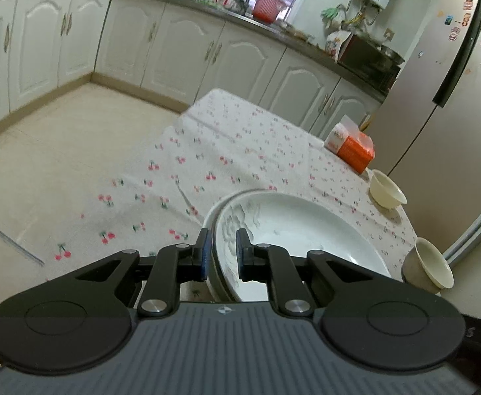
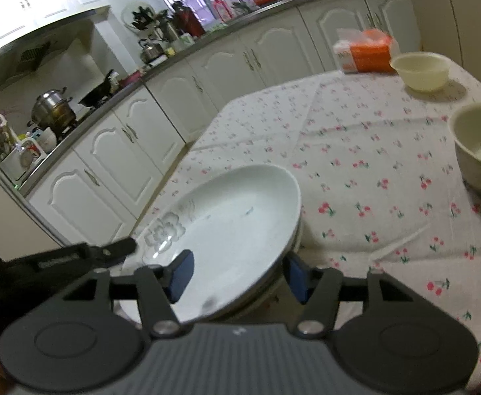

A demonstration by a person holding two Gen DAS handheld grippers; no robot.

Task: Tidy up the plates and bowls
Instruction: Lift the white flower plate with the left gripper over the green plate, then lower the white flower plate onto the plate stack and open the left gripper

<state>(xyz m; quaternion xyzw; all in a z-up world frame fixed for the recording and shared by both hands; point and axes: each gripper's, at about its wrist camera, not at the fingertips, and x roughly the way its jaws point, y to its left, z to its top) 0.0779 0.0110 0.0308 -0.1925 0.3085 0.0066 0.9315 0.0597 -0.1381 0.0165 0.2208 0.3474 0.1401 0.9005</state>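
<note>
The left gripper (image 1: pixel 221 253) and right gripper (image 2: pixel 239 275) look alike: a grey ribbed body with a small white emblem at its front edge, two round black discs at the sides, black linkage arms pinned with silver screws, and black fingers (image 1: pixel 202 250) faced with blue pads (image 2: pixel 182 275).

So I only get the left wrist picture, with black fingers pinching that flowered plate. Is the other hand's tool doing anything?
Observer: Yes. The right gripper straddles the near rim of the same top plate, with its fingers apart and not pressing.
Operator: And what's further along the counter, past those cupboards?
Observer: A stove, with a steel steamer pot sitting on it.
</note>
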